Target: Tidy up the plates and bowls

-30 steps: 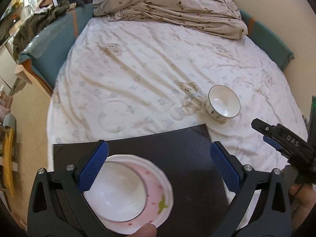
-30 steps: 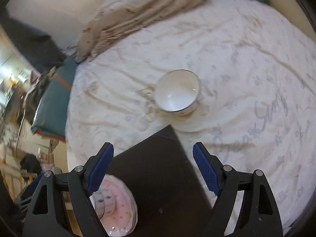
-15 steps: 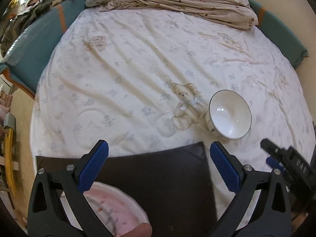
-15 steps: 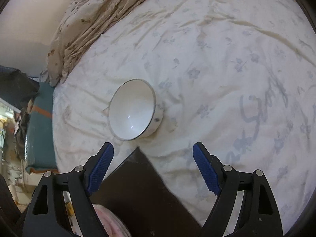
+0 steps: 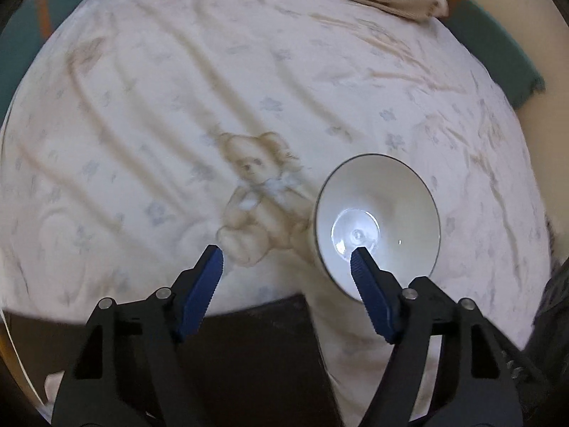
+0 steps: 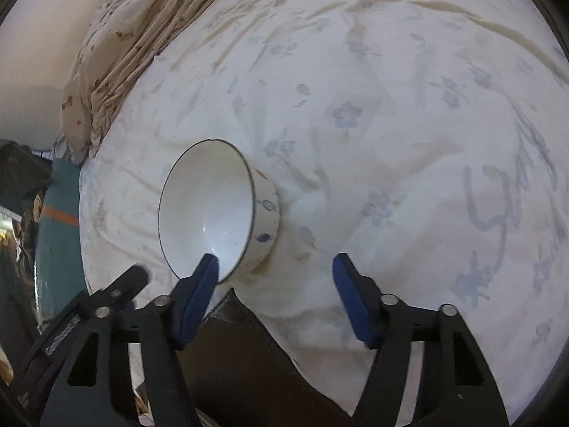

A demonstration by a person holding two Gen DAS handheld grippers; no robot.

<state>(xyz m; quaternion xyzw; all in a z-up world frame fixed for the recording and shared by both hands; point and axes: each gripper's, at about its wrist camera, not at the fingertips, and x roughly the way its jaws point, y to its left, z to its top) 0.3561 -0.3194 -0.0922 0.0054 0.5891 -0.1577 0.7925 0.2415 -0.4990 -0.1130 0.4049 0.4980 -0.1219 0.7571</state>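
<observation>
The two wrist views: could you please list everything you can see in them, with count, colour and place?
bowl: one, white with a dark rim and blue spots outside, on the bed sheet near the board's corner.
bed sheet: one, white with pale flowers and a bear print, fills both views.
quilt: one, beige with a pattern, bunched at the far side of the sheet.
board: one, dark brown, flat at the near edge below the jaws.
cushion: teal, along the far edge of the bed.
left gripper: one, black with blue pads, jaws open, next to the bowl.
right gripper: one, black with blue pads, jaws open, next to the bowl.
</observation>
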